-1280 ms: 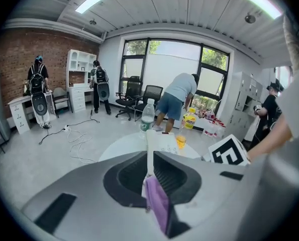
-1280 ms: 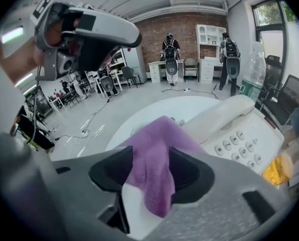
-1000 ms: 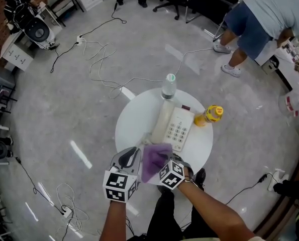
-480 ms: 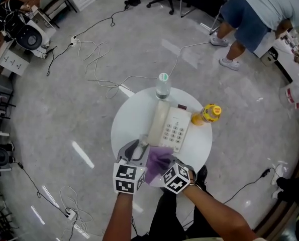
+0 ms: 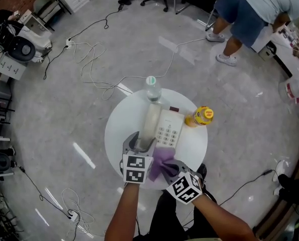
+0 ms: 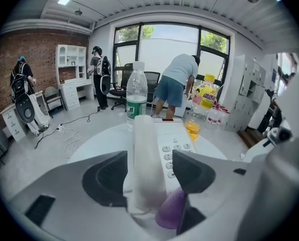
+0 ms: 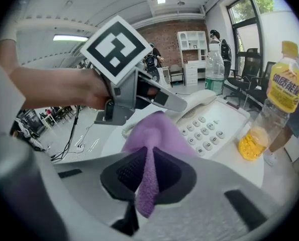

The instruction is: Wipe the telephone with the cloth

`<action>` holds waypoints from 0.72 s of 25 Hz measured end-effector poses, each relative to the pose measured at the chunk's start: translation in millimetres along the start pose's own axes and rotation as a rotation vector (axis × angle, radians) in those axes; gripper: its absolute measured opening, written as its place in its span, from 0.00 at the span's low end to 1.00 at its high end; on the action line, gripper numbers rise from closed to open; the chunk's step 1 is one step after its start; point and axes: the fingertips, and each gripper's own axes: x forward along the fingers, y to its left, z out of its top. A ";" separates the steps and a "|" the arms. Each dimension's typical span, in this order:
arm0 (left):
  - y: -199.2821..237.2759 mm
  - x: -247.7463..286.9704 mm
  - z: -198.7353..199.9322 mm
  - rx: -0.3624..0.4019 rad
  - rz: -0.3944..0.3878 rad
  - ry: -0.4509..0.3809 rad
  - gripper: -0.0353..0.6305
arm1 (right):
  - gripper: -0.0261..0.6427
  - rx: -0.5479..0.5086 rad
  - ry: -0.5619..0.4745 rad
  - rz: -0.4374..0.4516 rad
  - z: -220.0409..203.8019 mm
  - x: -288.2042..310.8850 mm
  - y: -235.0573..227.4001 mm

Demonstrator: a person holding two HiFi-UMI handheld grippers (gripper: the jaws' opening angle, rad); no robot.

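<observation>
This looks like set-up, with wiping yet to start. The right gripper (image 7: 148, 177) has just closed and pinches a fold of the purple cloth (image 5: 162, 159), which lies at the lower edge of the telephone (image 5: 172, 118) in the middle of the round counter (image 5: 118, 129). The left gripper (image 6: 149, 172) has just been opening, and its jaws stand wide either side of the handset (image 6: 145, 149) without pressing it. Next, probably, the left steadies the handset while the right drags the cloth up over the keypad (image 5: 164, 133).
</observation>
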 end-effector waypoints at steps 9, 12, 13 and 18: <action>0.5 35.2 -2.5 0.046 0.057 0.068 0.46 | 0.07 0.027 -0.027 -0.023 -7.8 -32.1 -23.8; 2.0 44.9 -6.0 0.062 0.078 0.102 0.46 | 0.07 0.044 -0.035 -0.031 -11.8 -39.5 -31.6; 2.5 47.1 -7.5 0.068 0.084 0.113 0.46 | 0.07 0.051 -0.037 -0.033 -12.8 -42.0 -33.9; 1.5 50.5 -11.8 0.036 0.077 0.111 0.42 | 0.07 0.096 -0.055 -0.037 -16.2 -52.0 -44.3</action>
